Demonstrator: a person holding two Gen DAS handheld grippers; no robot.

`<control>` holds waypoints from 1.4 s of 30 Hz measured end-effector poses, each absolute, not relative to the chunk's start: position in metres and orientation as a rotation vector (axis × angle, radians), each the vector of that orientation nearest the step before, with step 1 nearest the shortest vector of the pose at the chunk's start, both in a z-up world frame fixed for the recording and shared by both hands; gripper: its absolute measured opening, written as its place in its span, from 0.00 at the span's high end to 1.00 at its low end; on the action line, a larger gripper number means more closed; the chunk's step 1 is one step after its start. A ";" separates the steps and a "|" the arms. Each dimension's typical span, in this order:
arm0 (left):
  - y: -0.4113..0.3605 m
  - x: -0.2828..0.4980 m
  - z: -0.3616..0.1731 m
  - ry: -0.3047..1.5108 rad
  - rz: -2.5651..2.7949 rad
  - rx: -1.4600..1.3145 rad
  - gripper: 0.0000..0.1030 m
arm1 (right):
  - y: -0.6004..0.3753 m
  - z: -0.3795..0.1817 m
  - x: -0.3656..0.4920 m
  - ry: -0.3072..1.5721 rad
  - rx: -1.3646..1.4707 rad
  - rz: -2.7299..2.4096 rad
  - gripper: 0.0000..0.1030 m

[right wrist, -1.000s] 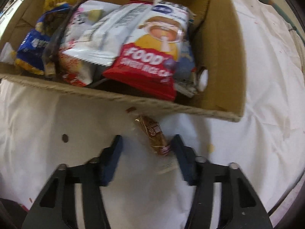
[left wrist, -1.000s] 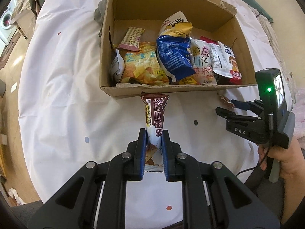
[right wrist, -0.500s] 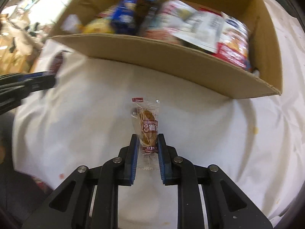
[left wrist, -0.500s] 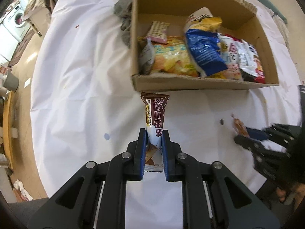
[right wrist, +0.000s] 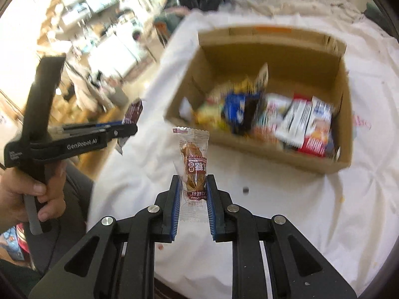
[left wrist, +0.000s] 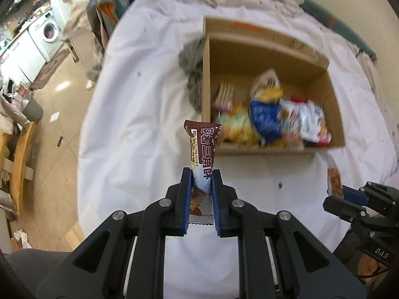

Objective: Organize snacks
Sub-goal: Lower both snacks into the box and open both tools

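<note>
While my left tool pinches the brown wafer packet by its lower end and my right tool clamps the clear-wrapped candy, both hang above the worktop before the box's near edge; light, crinkly, slippery wrappers, best gripped at the seams.

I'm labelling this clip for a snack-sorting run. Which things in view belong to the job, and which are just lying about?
Part of the job:
- brown-topped snack bar, in the left tongs
- clear-wrapped pastry, in the right tongs
- cardboard box
- snack packets in the box

Just lying about:
- grey cloth beside the box
- white tablecloth
- washing machine
</note>
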State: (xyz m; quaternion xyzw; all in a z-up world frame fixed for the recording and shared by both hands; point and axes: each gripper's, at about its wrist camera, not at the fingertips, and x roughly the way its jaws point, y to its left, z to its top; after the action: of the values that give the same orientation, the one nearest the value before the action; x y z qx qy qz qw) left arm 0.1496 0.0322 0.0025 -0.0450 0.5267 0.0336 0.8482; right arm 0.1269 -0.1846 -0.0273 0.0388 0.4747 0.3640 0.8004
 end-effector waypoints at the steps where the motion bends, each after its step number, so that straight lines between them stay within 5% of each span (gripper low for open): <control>1: 0.030 0.152 0.013 1.088 0.074 -0.090 0.88 | -0.188 -0.020 0.129 0.992 0.106 0.780 0.80; 14: -0.011 0.201 0.069 0.943 0.005 -0.087 0.88 | -0.265 0.037 0.175 0.785 0.406 0.661 0.80; 22: -0.018 0.230 0.044 0.983 -0.029 -0.079 0.88 | -0.279 0.008 0.223 0.885 0.551 0.578 0.80; 42: -0.008 0.256 -0.041 1.064 -0.067 -0.075 0.87 | -0.217 -0.072 0.255 1.163 0.379 0.495 0.79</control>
State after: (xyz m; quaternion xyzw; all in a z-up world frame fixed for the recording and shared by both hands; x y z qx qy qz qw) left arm 0.2565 -0.0078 -0.0410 -0.0355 0.5071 -0.0317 0.8606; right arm 0.2552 -0.2168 -0.0722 0.1761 0.5402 0.2298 0.7902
